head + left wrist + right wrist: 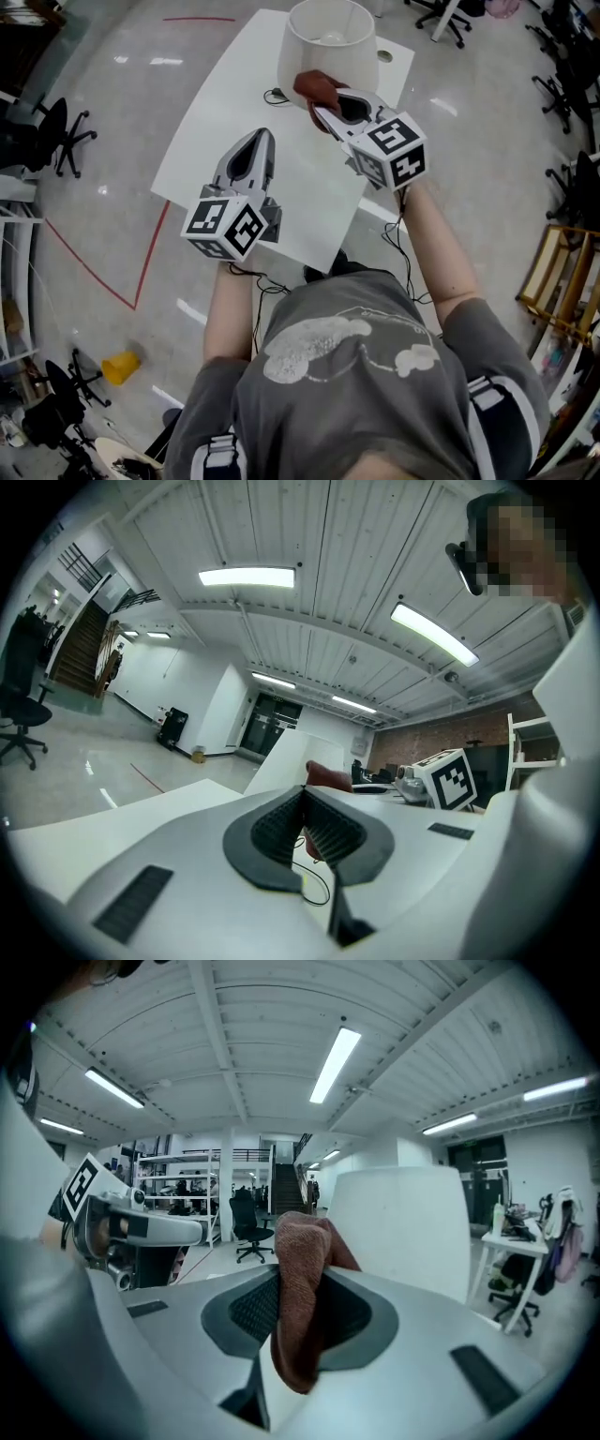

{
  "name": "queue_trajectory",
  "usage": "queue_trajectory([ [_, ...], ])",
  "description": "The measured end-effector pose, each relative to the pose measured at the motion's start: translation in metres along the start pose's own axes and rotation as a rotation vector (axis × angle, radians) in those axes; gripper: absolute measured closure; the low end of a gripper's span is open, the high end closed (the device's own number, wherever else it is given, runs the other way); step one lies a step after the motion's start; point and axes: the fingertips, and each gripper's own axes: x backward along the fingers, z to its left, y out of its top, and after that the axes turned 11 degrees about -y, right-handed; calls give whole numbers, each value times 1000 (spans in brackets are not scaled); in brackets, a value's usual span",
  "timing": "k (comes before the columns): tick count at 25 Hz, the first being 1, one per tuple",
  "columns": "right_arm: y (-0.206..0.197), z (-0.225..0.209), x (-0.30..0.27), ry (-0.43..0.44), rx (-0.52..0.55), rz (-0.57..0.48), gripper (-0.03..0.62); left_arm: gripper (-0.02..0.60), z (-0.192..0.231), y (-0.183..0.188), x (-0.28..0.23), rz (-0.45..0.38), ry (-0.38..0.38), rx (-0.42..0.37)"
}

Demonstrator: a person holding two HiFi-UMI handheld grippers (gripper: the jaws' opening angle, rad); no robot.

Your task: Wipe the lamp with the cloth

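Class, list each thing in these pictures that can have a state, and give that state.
lamp: upright on the table.
cloth: bunched, clamped in the right gripper, up by the lamp.
right gripper: shut on the cloth.
left gripper: fingers together, nothing between them.

No word, number or brand can be read anywhere right now. Black-and-white square patterns are carried on the white marker cube (pixel 225 227) of the left gripper (pixel 262 135), and the same kind of blocky pattern is shown on the white marker cube (pixel 394 152) of the right gripper (pixel 321 111). No letters or digits are formed by either. A pale graphic is printed on the back of the grey T-shirt (pixel 375 412) worn by the person, but no lettering can be made out in it.
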Motion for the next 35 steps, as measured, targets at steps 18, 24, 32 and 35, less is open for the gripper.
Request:
queue_trajectory([
  [18,-86,39,-23,18,-124,175,497,574,45,-15,-6,61,17,30],
  [24,-71,55,-28,-82,-171,158,497,574,67,-3,-8,101,-117,29],
  [32,-5,57,-29,-293,-232,18,497,574,102,15,14,118,-259,39],
  [35,26,46,-26,-396,-236,-34,497,574,108,26,25,120,-317,41],
])
